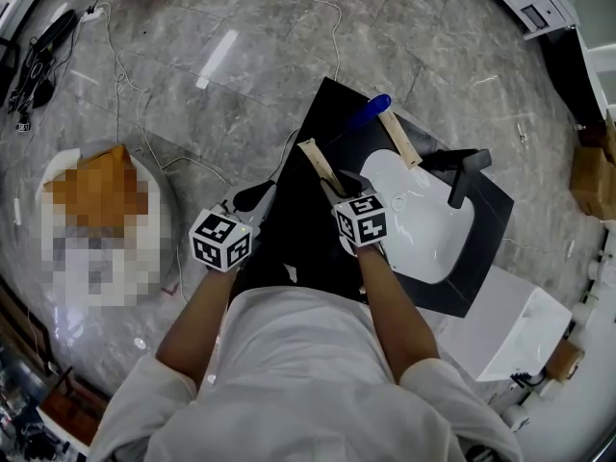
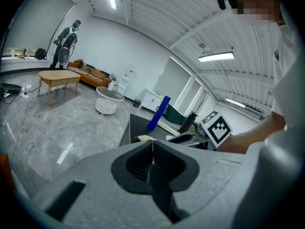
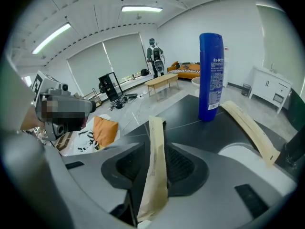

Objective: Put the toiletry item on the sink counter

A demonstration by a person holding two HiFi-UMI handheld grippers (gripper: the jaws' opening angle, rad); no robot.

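Observation:
A black sink counter (image 1: 318,248) holds a white basin (image 1: 428,219). My right gripper (image 1: 339,186) is shut on a long tan paper-wrapped toiletry packet (image 1: 316,162), which sticks out beyond the jaws over the counter's left part. In the right gripper view the packet (image 3: 155,171) is pinched upright between the jaws of that gripper (image 3: 155,147). A second tan packet (image 1: 399,138) lies by the basin's far rim, beside a blue bottle (image 1: 370,111). My left gripper (image 1: 252,197) hovers at the counter's left edge, and its own view shows that gripper (image 2: 152,149) shut and empty.
A black faucet (image 1: 462,171) stands at the basin's right. The blue bottle (image 3: 211,78) stands upright on the far counter. White cables (image 1: 125,75) trail over the marble floor. A white box (image 1: 510,325) sits right of the counter, and a cardboard box (image 1: 589,176) beyond.

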